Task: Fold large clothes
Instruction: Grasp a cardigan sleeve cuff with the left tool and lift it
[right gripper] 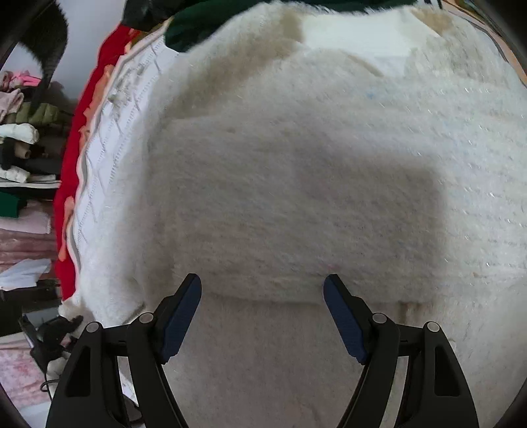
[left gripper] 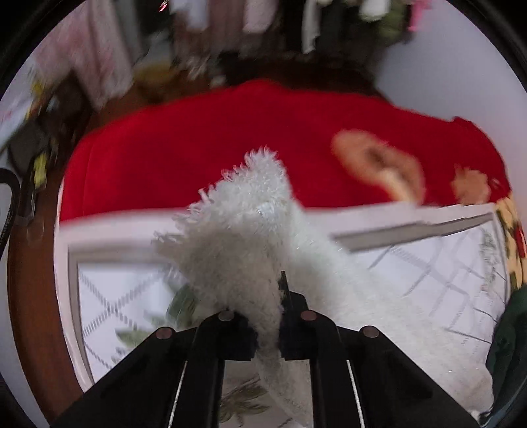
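A large fluffy white garment (right gripper: 296,184) lies spread on the bed and fills the right wrist view. My right gripper (right gripper: 262,289) is open and empty, its blue-padded fingers (right gripper: 182,316) hovering just above a folded edge of the garment. My left gripper (left gripper: 268,316) is shut on a fringed corner of the same white garment (left gripper: 243,227) and holds it lifted above the bed; the fabric hides most of the fingertips.
A white quilted bedspread (left gripper: 444,263) covers the bed, with a red blanket (left gripper: 214,138) beyond its far edge. A dark green cloth (right gripper: 210,23) lies at the far side of the garment. Piles of clothes (right gripper: 19,131) stand off the bed.
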{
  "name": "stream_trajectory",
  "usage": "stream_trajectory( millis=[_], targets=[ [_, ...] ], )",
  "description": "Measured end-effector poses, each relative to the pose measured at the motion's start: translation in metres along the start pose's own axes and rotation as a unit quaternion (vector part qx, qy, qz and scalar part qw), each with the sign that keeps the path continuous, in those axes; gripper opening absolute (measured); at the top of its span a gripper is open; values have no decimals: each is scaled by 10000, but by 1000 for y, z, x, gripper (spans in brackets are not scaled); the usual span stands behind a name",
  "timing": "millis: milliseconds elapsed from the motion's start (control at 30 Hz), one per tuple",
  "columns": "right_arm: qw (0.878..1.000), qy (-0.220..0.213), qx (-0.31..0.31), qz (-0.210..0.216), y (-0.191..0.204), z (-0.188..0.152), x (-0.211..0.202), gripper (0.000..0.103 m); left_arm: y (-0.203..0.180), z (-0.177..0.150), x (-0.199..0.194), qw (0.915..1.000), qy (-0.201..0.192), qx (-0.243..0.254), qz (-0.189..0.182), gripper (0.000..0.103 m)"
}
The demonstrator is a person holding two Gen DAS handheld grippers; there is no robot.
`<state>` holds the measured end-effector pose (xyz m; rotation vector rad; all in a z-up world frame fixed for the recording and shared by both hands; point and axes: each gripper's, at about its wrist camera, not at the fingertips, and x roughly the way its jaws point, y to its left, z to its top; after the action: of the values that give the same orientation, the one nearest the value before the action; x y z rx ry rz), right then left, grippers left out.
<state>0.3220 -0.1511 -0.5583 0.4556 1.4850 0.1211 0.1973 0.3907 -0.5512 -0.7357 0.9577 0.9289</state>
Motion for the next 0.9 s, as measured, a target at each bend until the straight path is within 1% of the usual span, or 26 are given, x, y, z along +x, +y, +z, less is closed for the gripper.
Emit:
stream_trajectory(
  millis=[33,67,100,133,167,200,233,267,333,400,433,467,533,567,600,633,667,700,733,800,833,867,900],
  targets=[
    [9999,-71,30,142,6,2,0,78,-11,7,-13,9996,-199,223,-24,6],
    [9994,-141,76,294,6,5,2,78,-21,10,-22,9989,-310,352,-43,6],
    [9987,-194,132,447,6,7,7,78,-35,14,-38,9970,-512,578,-113,6],
    [9979,-164,206,596,6,10,17,78,-57,12,-52,9949,-651,749,-151,6],
    [9972,39,260,699,5,13,30,79,-64,12,-65,9918,-827,960,-187,6],
    [9970,184,296,691,4,17,38,80,-79,12,-82,9870,-1033,1204,-244,5],
    [9967,192,317,715,6,19,38,80,-95,10,-99,9813,-1225,1448,-325,5],
    [9941,211,406,983,2,22,30,79,-99,6,-110,9774,-1335,1599,-370,5],
    [9878,134,589,1436,-10,21,7,79,-134,-13,-147,9626,-1625,2067,-659,5],
    [9865,-69,687,1487,-33,13,-25,79,-166,-39,-181,9464,-1799,2504,-962,5],
    [9862,-155,738,1477,-48,8,-42,79,-176,-50,-190,9408,-1825,2642,-1083,5],
    [9857,-240,820,1454,-66,2,-58,79,-195,-70,-205,9325,-1822,2839,-1289,5],
    [9849,-360,1005,1361,-100,-9,-83,79,-238,-125,-234,9118,-1664,3303,-1786,5],
    [9841,-425,1180,1256,-130,-19,-101,79,-253,-145,-241,9045,-1559,3463,-1938,5],
    [9835,-468,1293,1179,-149,-24,-112,79,-272,-176,-249,8943,-1373,3686,-2133,5],
    [9826,-536,1418,1074,-176,-32,-127,79,-288,-200,-252,8864,-1198,3836,-2298,5],
    [9820,-585,1522,956,-199,-37,-138,79,-309,-241,-254,8722,-916,4129,-2458,5],
    [9813,-614,1618,836,-218,-37,-147,79,-319,-265,-255,8645,-781,4272,-2530,5],
    [9802,-654,1722,727,-240,-42,-157,79,-330,-290,-254,8540,-618,4456,-2613,5],
    [9760,-749,1967,559,-285,-54,-174,79,-352,-351,-248,8287,-239,4907,-2683,5],
    [9737,-794,2087,447,-306,-60,-181,79,-359,-380,-241,8160,-44,5122,-2681,5],
    [9721,-814,2168,381,-321,-64,-186,79,-363,-397,-238,8104,19,5223,-2654,5],
    [9708,-809,2237,316,-335,-68,-189,79,-367,-425,-228,7984,122,5448,-2562,5]
  ],
)
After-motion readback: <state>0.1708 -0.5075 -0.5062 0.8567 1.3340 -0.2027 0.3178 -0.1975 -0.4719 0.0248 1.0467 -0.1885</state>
